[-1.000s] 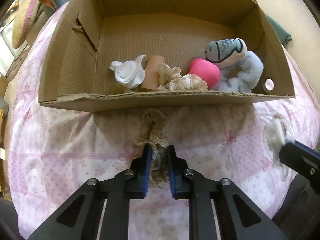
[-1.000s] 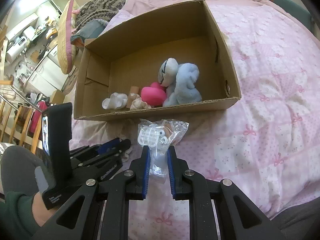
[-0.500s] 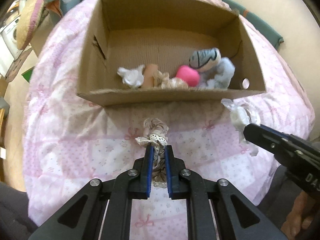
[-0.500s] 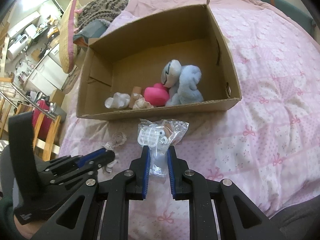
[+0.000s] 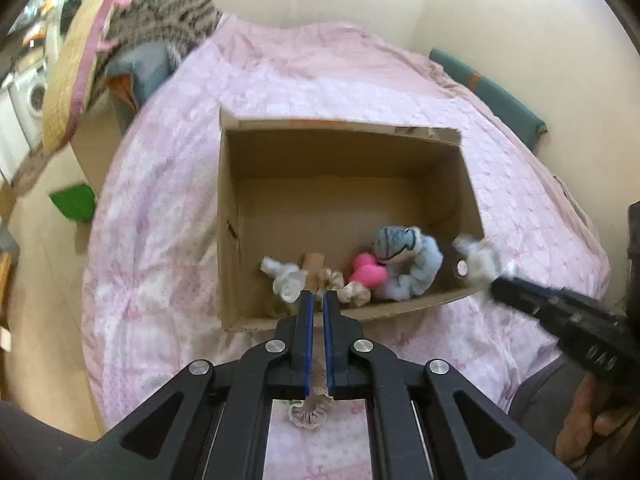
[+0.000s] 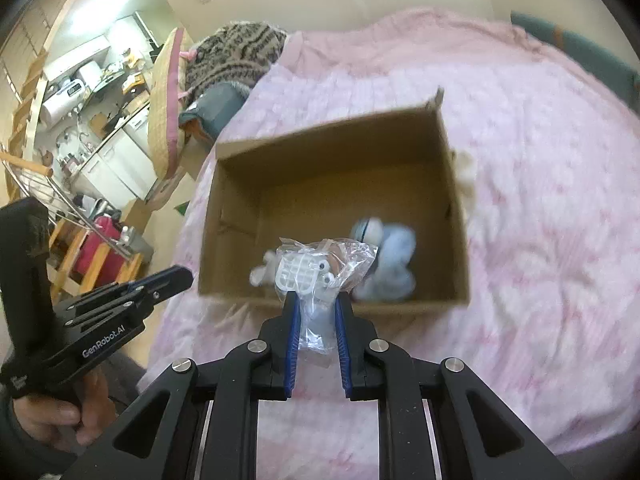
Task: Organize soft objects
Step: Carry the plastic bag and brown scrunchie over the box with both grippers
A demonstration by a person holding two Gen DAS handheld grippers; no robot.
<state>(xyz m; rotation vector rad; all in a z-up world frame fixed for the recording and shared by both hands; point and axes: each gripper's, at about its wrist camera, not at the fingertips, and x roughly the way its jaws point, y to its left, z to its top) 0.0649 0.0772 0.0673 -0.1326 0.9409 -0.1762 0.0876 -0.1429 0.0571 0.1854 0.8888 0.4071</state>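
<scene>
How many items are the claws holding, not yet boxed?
2. A lace scrunchie hangs from the left claw, short of the cardboard box; a clear plastic bag is in the right claw at the box's near wall. Others may be hidden.

An open brown cardboard box [image 5: 352,200] sits on a pink bed, holding a blue plush toy [image 5: 416,268], pink heart cushion [image 5: 368,274], white fabric rose [image 5: 286,282] and beige lace scrunchies [image 5: 352,290] along its near wall.
</scene>
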